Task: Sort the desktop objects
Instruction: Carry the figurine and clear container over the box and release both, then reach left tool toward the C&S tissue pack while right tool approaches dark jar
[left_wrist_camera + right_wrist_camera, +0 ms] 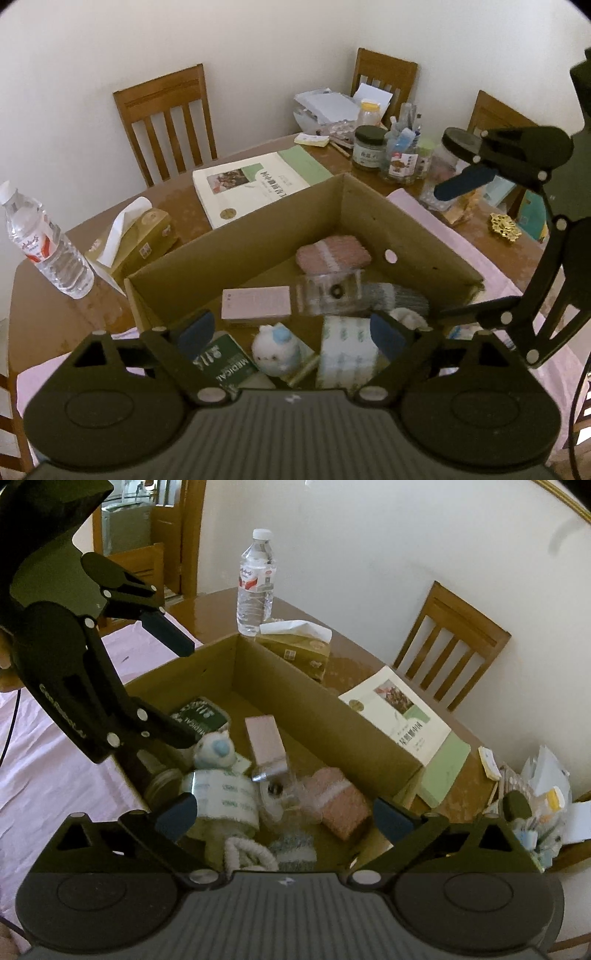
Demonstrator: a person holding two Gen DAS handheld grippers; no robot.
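While both tongs hang spread and empty over the cardboard box [177, 266] | left tongs [295, 332], right tongs [282, 814] | blurred clear glass jar [328, 293] lies inside, just ahead of them.

Home dining room: wooden dining table [177, 218] against plain white walls, slat-back wooden chairs [168, 122] around it, household clutter on top — tissue box [142, 240], water bottle [256, 585], jars [367, 147], book [255, 181], cardboard box [258, 218].
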